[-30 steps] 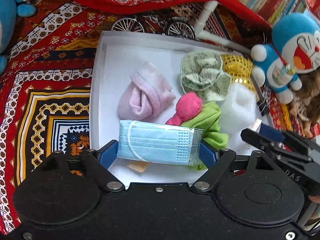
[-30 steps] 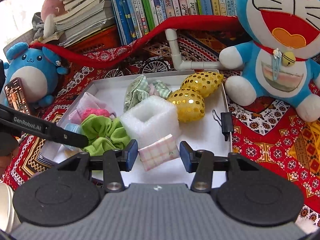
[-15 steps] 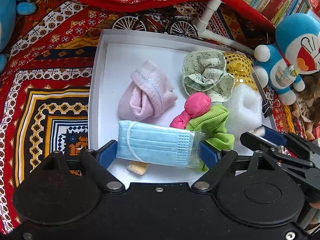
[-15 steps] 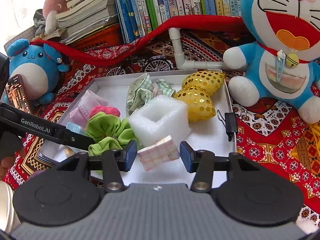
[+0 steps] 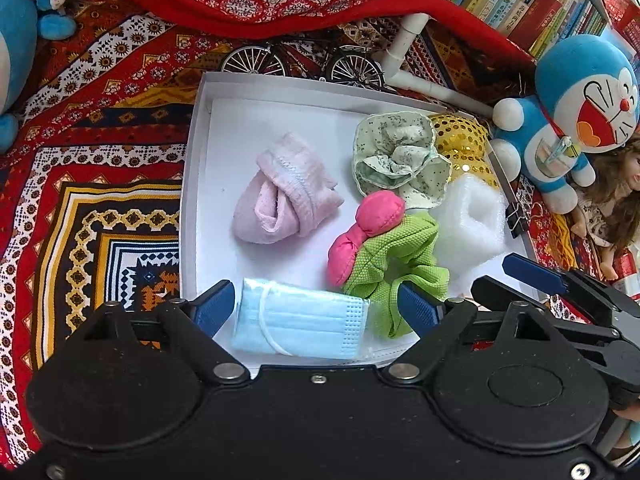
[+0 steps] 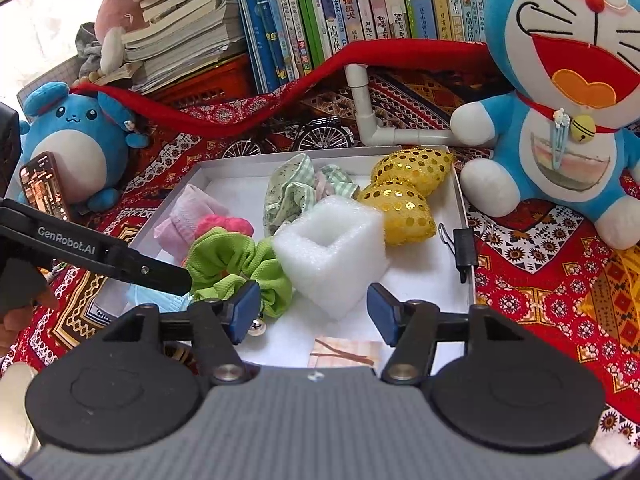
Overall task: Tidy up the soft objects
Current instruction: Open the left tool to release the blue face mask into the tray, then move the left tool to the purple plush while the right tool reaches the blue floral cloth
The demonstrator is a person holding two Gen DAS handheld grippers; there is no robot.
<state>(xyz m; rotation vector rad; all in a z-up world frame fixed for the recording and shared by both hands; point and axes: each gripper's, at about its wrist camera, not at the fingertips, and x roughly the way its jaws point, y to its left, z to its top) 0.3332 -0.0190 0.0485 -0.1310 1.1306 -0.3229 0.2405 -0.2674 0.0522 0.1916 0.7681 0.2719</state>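
Observation:
My left gripper (image 5: 314,308) stands open over the near end of the white tray (image 5: 192,184). The blue face mask (image 5: 300,326) lies flat between its pads, touching neither. My right gripper (image 6: 314,314) is open and its jaws are still opening, with nothing between them. The small checked cloth (image 6: 344,354) lies on the tray floor just under it. Also in the tray are a pink sock (image 5: 284,196), a floral scrunchie (image 5: 400,160), a pink bow (image 5: 368,232), a green scrunchie (image 6: 236,264), a white foam block (image 6: 332,248) and a gold sequin bow (image 6: 404,196).
A black binder clip (image 6: 464,248) sits on the tray's right rim. Plush toys flank the tray: a Doraemon (image 6: 560,120) at the right, a blue one (image 6: 76,148) with a phone (image 6: 42,188) at the left. A white pipe (image 6: 372,120), a model bicycle (image 5: 304,60) and books stand behind.
The left jaws widened and the mask dropped from their grip onto the tray. The right jaws opened and the checked cloth fell from between them to the tray floor.

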